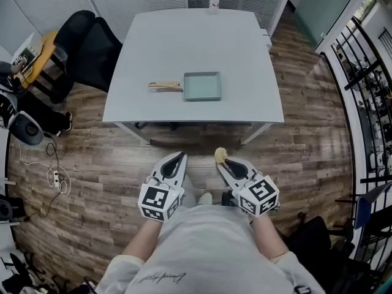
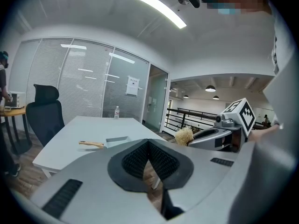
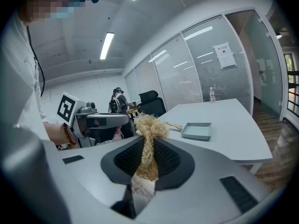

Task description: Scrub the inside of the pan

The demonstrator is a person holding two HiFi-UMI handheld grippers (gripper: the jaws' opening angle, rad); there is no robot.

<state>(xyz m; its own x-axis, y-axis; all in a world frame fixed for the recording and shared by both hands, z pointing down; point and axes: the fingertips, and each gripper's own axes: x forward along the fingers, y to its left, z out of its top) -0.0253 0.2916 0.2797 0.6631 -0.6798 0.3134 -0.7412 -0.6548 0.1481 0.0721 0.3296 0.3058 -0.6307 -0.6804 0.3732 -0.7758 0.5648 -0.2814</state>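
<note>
Wood-plank floor runs under an office space walled with blinds and glass. At the far left stands a black office chair, pushed against the corner of a white table. On the near half of that table lies the pan, a pale square one with low walls. Its wooden handle points left, and its inside looks bare. A small bottle stands well apart at the table's far edge.

Nearer the person, both tools hang above the floor, short of the table. The left gripper has its jaws pressed together with nothing between them, which its own view confirms. Just beside it, the right gripper is clamped on a straw-coloured fibre scrubber, whose tuft sticks out past the jaw tips. Black railings close off the right side.

By my reading, scrubbing has not begun; this is the approach, with the tool in hand and the pan well apart from both grippers. The next move likely calls for stepping up to the table. The left jaws would then have to part and close on the handle to steady the pan, so the right can bring the scrubber down inside the walls without skidding the pan across the smooth top
</note>
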